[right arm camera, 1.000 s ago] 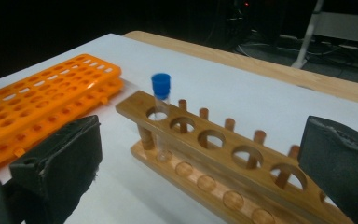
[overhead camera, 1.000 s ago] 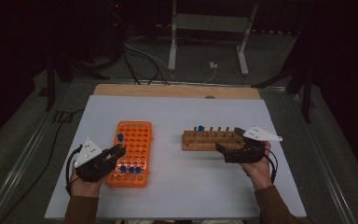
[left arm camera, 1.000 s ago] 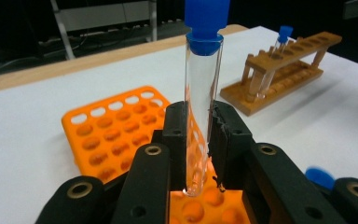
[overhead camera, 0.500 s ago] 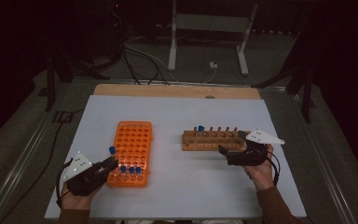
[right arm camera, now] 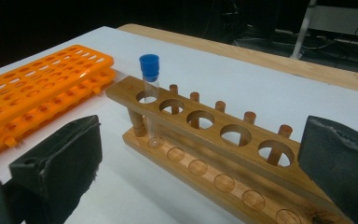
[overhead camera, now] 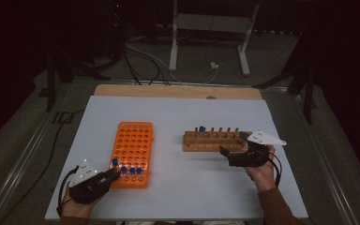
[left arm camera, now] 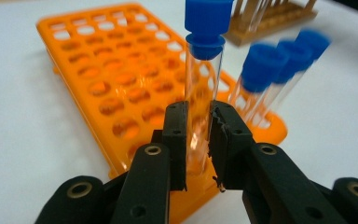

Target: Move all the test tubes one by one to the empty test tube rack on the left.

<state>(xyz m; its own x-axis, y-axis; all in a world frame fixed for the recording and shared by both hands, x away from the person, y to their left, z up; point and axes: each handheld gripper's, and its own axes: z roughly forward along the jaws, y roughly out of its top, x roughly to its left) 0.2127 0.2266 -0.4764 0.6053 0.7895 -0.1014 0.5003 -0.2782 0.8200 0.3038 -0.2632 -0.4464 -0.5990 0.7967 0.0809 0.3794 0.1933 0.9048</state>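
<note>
Blue-capped tube (left arm camera: pixel 204 88) clamped in left claw (left arm camera: pixel 198 140), now lifted off orange rack (overhead camera: pixel 133 152), right claw (overhead camera: pixel 232 154) open

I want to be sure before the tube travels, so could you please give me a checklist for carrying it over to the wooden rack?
1. Left gripper shut on the blue-capped tube: ok.
2. Cap seated on the tube: ok.
3. Tube bottom clear of the orange rack: cannot tell.
4. Free holes in the wooden rack: ok, one holds a tube.
5. Right gripper open, its jaws either side of the wooden rack: ok.
</note>
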